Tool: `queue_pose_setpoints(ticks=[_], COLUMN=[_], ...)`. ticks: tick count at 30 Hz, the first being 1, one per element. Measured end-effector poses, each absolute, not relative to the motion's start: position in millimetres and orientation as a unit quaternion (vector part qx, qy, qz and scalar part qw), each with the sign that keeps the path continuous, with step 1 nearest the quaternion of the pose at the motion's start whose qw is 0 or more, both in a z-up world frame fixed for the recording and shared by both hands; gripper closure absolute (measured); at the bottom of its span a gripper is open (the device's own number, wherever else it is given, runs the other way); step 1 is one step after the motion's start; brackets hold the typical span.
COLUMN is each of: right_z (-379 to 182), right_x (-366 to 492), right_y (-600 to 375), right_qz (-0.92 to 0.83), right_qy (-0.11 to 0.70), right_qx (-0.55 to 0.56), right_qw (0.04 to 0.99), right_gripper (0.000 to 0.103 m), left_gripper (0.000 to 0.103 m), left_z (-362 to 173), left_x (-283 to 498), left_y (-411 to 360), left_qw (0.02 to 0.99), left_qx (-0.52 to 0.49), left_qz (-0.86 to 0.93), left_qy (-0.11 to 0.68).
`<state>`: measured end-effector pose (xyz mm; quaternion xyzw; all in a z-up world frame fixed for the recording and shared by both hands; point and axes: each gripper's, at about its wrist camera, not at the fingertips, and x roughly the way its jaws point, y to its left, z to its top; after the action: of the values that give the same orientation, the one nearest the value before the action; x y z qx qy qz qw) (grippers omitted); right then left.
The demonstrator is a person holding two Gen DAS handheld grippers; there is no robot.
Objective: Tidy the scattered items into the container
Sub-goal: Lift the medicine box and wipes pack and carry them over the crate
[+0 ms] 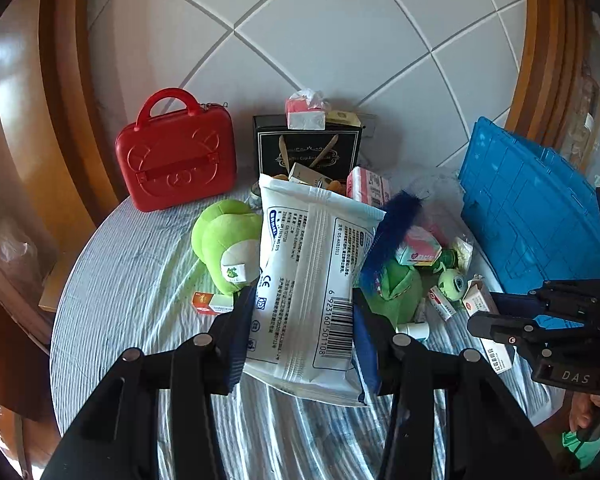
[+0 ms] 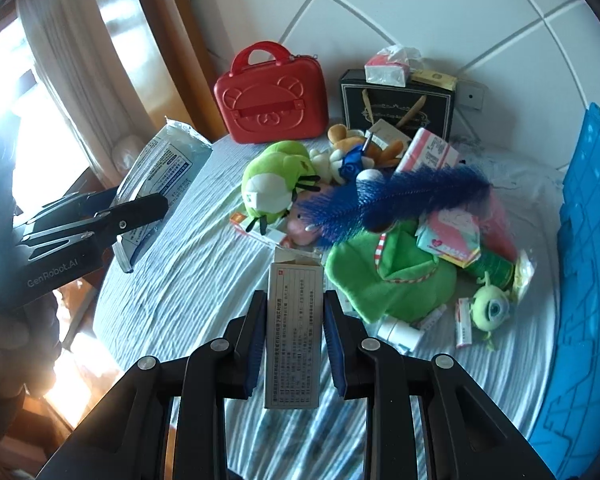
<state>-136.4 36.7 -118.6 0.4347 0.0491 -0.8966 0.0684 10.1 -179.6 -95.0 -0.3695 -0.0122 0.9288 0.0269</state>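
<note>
Nearest the left wrist camera, the left tongs (image 1: 304,316) pinch a white sealed pack (image 1: 312,280) by its two long edges, its long axis running straight away from the pads and its barcode end close to them. In the right wrist view the right tongs (image 2: 294,332) are pressed onto a slim white carton (image 2: 294,332), upright between the blue pads (image 2: 256,344), its opened flap at the far end. Both things hang above the worktop (image 2: 204,280), which wears a pale striped cloth.

The coming move turns on the blue container (image 1: 528,208). It stands at the worktop's right edge, to the right of both tongs, so the right hand is the nearer one; the left would have to cross the pile to reach it. Only its ribbed blue wall shows, and I cannot tell where its opening lies.

Between the tongs and that wall lie the scattered things: a green plush (image 2: 272,184), a green cloth hat (image 2: 388,280), a blue feathery wand (image 2: 404,196), a one-eyed green toy (image 2: 492,308) and small boxes. Farther back stand a red case (image 2: 272,96) and a black box (image 2: 396,108) against the tiled wall.
</note>
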Motion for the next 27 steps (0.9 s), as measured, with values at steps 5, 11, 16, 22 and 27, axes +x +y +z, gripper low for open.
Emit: queue_pose_setpoints(ticks=[5,11,16,22,27], right_z=[-87.5,-51.0,-20.9,15.1,45.0], right_x=[-127.0,-113.5,-102.9,-88.0,-73.2], right_y=[56.4,79.5,102.6,132.5,163.5], right_qz=[-0.906,-0.917,-0.926,-0.937,-0.945], right_qy=[0.041,0.042,0.034,0.022,0.014], right_qx=[0.415,0.389,0.368,0.341,0.322], right_qw=[0.076,0.078,0.077,0.071,0.058], right_gripper=[0.076,0.076,0.076,0.076,0.076], left_gripper=[0.058,0.058,0.058,0.058,0.058], left_z=[-71.9,-46.7,-26.7,-4.8,11.5], left_x=[2.6,-9.3,-21.0,-33.9,-44.7], left_y=[-149.5,-112.1,-79.5,-33.9,7.8], left_qw=[0.030,0.041,0.054,0.072,0.089], left_qx=[-0.354,-0.336,-0.321,-0.305,-0.292], left_qz=[0.935,0.941,0.945,0.949,0.951], left_qy=[0.001,0.014,0.024,0.043,0.053])
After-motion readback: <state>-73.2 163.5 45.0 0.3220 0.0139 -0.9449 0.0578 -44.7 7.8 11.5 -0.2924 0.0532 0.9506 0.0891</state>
